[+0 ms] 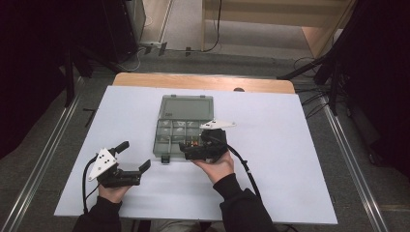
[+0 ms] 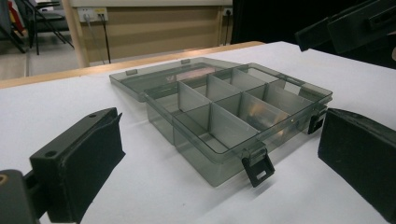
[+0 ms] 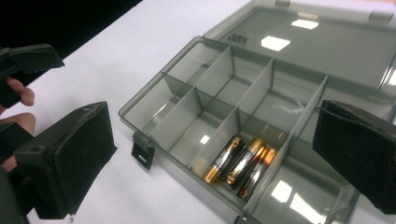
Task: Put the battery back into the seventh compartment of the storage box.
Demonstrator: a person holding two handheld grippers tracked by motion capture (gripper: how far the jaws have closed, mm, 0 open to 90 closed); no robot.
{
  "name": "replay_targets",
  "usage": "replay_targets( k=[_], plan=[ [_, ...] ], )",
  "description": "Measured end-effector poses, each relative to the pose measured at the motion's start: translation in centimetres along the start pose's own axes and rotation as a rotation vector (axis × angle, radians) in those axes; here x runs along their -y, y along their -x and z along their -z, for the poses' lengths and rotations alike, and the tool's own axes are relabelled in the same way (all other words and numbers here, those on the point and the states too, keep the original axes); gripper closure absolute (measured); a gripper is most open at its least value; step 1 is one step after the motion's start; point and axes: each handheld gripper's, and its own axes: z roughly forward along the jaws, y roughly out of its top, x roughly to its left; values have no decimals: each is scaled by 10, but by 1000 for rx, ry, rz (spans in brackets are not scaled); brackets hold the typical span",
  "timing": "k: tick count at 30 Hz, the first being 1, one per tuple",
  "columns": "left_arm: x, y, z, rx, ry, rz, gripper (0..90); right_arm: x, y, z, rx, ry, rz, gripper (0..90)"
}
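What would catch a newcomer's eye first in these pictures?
Probably the smoky transparent plastic compartment box lying open mid-table on the white tabletop, lid flat behind it. Next, the gold-and-black batteries in one front compartment, with the right gripper open over them. The left gripper sits open beside the box.

The high view looks forward and down from above the person's side and takes in the whole white tabletop (image 1: 290,145) from far. The left gripper view sits low, near the surface, and looks across it between the jaws of the left claw (image 2: 219,163) toward the clear compartment box (image 2: 224,112). The right gripper view looks steeply down, very near, between the jaws of the right claw (image 3: 210,158). All three views share this box (image 3: 224,107).
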Motion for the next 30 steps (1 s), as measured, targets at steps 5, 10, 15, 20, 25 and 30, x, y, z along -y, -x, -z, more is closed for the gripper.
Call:
replay_targets(
  k=[5,10,15,20,25,30],
  plan=[
    [0,0,0,-3,1,1,0,-1,3,4,32,32,70,0],
    [0,0,0,-1,0,1,0,-1,9,8,53,3,109,0],
    [0,0,0,-3,-1,-1,0,4,14,14,71,-24,148,1],
    [0,0,0,-3,-1,0,0,11,21,24,79,-25,154,3],
    [0,0,0,-7,0,0,0,20,32,37,88,-11,136,5],
    [0,0,0,-9,-2,-1,0,31,43,51,115,-8,129,9]
  ],
)
